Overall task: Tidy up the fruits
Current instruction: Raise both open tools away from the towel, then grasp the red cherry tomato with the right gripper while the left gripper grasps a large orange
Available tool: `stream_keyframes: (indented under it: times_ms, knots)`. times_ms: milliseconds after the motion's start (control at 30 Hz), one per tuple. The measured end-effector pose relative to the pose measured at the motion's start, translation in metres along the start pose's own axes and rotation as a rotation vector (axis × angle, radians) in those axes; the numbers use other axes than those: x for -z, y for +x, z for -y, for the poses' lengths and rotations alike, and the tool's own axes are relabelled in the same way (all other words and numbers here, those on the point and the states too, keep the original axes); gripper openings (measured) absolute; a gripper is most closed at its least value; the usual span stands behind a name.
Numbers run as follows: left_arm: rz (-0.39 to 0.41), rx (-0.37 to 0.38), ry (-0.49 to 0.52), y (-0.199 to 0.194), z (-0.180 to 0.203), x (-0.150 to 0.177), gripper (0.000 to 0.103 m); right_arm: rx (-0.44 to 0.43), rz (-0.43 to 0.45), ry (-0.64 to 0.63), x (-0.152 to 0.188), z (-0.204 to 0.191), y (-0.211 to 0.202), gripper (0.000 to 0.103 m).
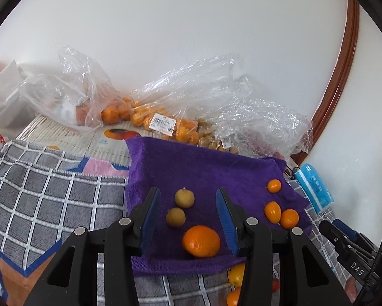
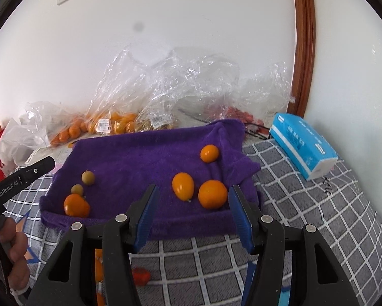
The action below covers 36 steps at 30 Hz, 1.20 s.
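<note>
Now both grippers hang above a purple towel [image 2: 140, 153] spread over a grey checked blanket [image 2: 305, 216], and neither holds anything. From the left wrist, the left gripper [image 1: 188, 214] has its blue pads apart, with air between them; seen past the gap are two small tan fruits [image 1: 184, 198], one just behind the other, and a big orange [image 1: 201, 241] nearer the camera, all lying on the towel and clear of the pads. From the right wrist, the right gripper [image 2: 193, 211] is likewise released, its jaws wide; beyond them lie an oval orange fruit [image 2: 182, 186] and a round one [image 2: 212, 193] just beside each other, with a smaller round one [image 2: 209, 153] farther back near the towel's bunched right edge. In the same view the big orange and the two tan fruits sit at the towel's left front corner. Part of the left gripper's black body reaches in from the left edge, and fingers of the hand [image 2: 12, 250] on it show below. Off the towel, more orange fruit [image 1: 235, 274] and a red piece [image 2: 140, 276] lie on the blanket close to the cameras. Behind the towel, against the white wall, crumpled clear bags [image 1: 165, 125] hold more oranges and tan fruit, some with price labels. A blue tissue pack [image 2: 303, 145] rests on the blanket to the right, near a brown door frame [image 2: 304, 51].
</note>
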<state>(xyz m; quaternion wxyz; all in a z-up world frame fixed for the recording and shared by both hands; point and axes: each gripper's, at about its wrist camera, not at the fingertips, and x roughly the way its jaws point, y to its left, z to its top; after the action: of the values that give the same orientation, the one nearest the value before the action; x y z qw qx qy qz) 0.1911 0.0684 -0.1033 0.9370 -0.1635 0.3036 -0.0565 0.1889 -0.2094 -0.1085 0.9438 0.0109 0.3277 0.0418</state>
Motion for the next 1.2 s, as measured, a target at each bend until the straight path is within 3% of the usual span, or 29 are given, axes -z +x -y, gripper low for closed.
stream_keyframes:
  times_ms: [67,400,633,800,967,1200]
  knots:
    - [-0.02,0.019,-0.008,-0.011,-0.005,0.003,0.043,-0.012,-0.01,0.001,0.003,-0.002,-0.007,0.056]
    - [-0.11,-0.063,-0.018,-0.044,-0.048,0.041,0.043,-0.067,-0.07,-0.055,0.044,-0.031,-0.021,0.056]
    - [-0.124,-0.089,-0.033,-0.048,-0.064,0.071,0.043,-0.092,-0.141,-0.069,0.074,-0.038,-0.008,0.044]
    - [-0.153,-0.073,-0.017,-0.042,-0.064,0.086,0.043,-0.103,-0.181,-0.065,0.084,-0.042,0.005,0.043]
    - [-0.15,-0.047,0.071,-0.042,-0.048,0.09,0.046,-0.11,-0.216,-0.041,0.085,-0.042,0.018,0.043]
    - [-0.178,-0.053,0.075,-0.038,-0.047,0.092,0.047,-0.089,-0.236,-0.055,0.083,-0.049,0.032,0.028]
